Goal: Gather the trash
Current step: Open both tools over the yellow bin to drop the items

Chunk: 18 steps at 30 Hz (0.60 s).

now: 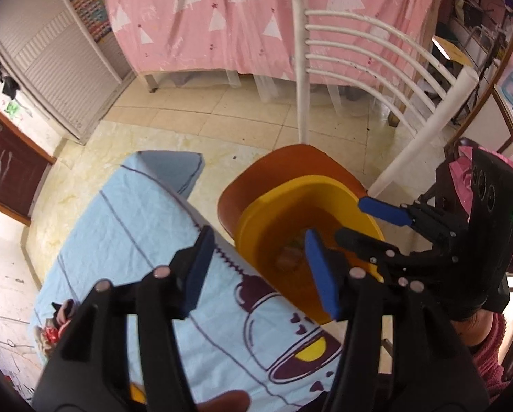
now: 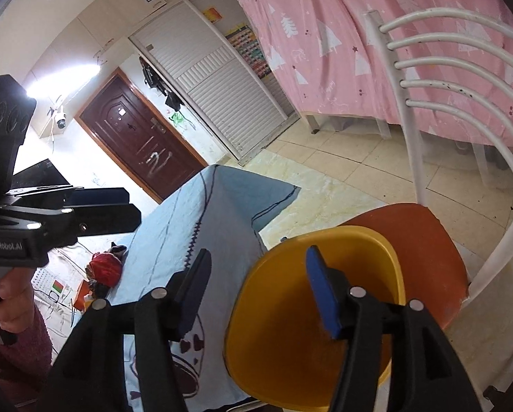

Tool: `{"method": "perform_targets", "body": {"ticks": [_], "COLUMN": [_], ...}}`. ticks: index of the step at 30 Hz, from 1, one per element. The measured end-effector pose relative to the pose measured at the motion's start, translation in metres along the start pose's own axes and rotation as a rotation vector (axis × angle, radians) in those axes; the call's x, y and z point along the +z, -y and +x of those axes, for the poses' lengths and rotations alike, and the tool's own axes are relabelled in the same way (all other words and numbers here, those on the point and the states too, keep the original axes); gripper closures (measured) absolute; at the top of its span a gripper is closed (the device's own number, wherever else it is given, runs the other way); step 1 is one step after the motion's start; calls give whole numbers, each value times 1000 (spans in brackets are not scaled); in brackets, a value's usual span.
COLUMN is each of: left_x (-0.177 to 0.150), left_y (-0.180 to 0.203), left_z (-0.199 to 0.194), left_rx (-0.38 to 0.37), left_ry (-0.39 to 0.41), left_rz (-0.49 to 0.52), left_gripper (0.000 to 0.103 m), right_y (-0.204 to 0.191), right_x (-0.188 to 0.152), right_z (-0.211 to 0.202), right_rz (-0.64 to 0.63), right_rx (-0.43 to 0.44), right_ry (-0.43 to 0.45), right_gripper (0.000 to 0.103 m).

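Observation:
A yellow plastic bin (image 1: 292, 185) (image 2: 359, 232) stands on the orange seat of a chair (image 1: 256, 178) (image 2: 424, 240), close against the table's edge. Brownish scraps (image 1: 289, 255) lie at its bottom. My left gripper (image 1: 258, 240) (image 2: 132, 207) is open and empty, one blue pad above the bin and the other above the light blue tablecloth (image 1: 136, 213) (image 2: 187, 213). My right gripper (image 1: 352, 218) (image 2: 259, 257) is open too, with nothing between its fingers, hanging over the bin's rim from the right. A red crumpled thing (image 2: 105, 267) (image 1: 52, 334) lies on the table's near left corner.
The chair's white barred back (image 1: 376, 51) (image 2: 462, 68) rises behind the bin. A bed with a pink cover (image 1: 256, 17) stands beyond a tiled floor (image 1: 222, 110). A white slatted wardrobe (image 2: 222, 96) and a dark door (image 2: 136, 137) are at the left. A hand (image 2: 12, 295) grips the left tool.

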<state>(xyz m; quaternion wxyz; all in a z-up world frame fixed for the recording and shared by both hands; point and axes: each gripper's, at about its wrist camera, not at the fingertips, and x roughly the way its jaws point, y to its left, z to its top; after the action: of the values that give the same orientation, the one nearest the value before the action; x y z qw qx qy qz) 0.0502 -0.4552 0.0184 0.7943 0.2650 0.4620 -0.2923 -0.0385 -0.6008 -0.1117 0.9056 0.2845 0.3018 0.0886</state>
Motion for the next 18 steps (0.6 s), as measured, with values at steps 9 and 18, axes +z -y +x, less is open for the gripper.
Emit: {"method": "perform_targets", "body": {"ticks": [9,18], "left_x": [-20,-69], "left_y": [-53,-147], "left_z": [-38,-74], "left_rx": [48,168], "left_ry": [59,79], "left_rz": [-92,-240], "left_gripper": [50,50], "right_y": [-53,-130], "right_x": [15,20], "right_z": [11,41], "right_rz": [-94,-211], "right_rx": [44,120], "right_ry": [-14,-62], "right_gripper": [48,40]}}
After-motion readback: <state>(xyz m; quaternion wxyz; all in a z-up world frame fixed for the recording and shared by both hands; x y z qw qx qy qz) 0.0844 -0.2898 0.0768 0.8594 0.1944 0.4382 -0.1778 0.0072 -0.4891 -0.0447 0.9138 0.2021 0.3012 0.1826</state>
